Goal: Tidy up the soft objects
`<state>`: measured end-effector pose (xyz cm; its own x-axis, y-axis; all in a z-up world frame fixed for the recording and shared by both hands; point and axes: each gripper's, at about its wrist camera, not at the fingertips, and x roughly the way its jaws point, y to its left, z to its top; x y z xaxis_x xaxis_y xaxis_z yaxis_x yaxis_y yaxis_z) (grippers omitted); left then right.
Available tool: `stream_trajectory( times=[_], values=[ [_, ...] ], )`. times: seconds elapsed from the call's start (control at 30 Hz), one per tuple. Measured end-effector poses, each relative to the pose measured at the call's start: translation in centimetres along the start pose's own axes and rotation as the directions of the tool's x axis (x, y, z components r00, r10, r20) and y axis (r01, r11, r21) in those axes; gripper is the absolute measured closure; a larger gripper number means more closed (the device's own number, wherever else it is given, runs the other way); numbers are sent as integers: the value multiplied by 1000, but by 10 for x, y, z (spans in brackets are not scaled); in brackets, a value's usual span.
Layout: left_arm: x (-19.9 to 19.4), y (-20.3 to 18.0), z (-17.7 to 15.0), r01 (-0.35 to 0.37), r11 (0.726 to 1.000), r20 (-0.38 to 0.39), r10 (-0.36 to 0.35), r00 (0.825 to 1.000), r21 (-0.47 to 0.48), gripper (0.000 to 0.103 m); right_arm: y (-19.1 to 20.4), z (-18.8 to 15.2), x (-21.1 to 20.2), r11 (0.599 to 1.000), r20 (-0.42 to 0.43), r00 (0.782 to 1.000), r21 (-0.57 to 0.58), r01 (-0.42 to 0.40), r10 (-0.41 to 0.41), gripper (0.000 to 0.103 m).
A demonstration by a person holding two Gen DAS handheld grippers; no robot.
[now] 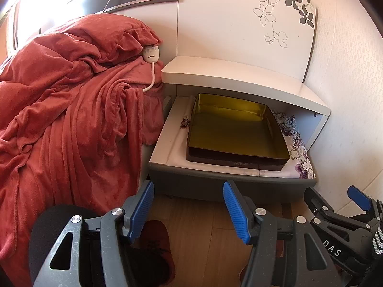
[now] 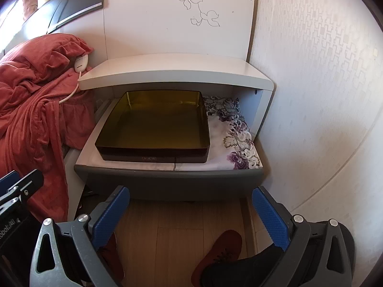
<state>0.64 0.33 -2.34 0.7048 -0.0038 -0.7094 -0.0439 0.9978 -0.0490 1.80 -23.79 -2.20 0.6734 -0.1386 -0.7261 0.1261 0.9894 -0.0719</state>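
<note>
Room: bedside corner, pale textured wallpaper (image 2: 323,83) on the right, wooden plank floor (image 2: 179,229) below both claws.
Bed: rumpled rust-red fleece blanket (image 1: 71,119) heaped on the left, spilling down the bed's side; a white corded controller (image 1: 150,53) lies on it by the pillow end.
Nightstand: white bedside cabinet with a curved top shelf (image 2: 172,74) and a grey front (image 2: 167,179), standing just beside the bed.
Tray: dark rectangular tin tray with a golden inside (image 2: 155,129), sitting on a white cloth with purple flowers (image 2: 239,141) on the lower shelf.
Left gripper (image 1: 189,211): blue-padded jaws standing wide, nothing between them; blanket is off to its left and ahead, apart from it.
Right gripper (image 2: 191,217): jaws wide too, holding nothing; tray is straight ahead and apart, blanket well to its left.
Feet: a red slipper (image 2: 220,248) shows on the floor under each claw.
</note>
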Motion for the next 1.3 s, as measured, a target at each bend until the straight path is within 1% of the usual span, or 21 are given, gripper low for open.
stream_trajectory(
  times=[0.37, 0.87, 1.3],
  values=[
    [6, -3, -3, 1, 1000, -13, -1, 1000, 13, 42, -12, -3, 9, 1000, -27, 1000, 24, 16, -15, 0],
    [16, -6, -9, 3, 1000, -42, -2, 999, 25, 42, -17, -7, 18, 999, -55, 998, 41, 19, -17, 0],
    [31, -10, -16, 13, 999, -93, -10, 996, 32, 42, -25, -11, 32, 997, -102, 995, 68, 21, -14, 0]
  ],
)
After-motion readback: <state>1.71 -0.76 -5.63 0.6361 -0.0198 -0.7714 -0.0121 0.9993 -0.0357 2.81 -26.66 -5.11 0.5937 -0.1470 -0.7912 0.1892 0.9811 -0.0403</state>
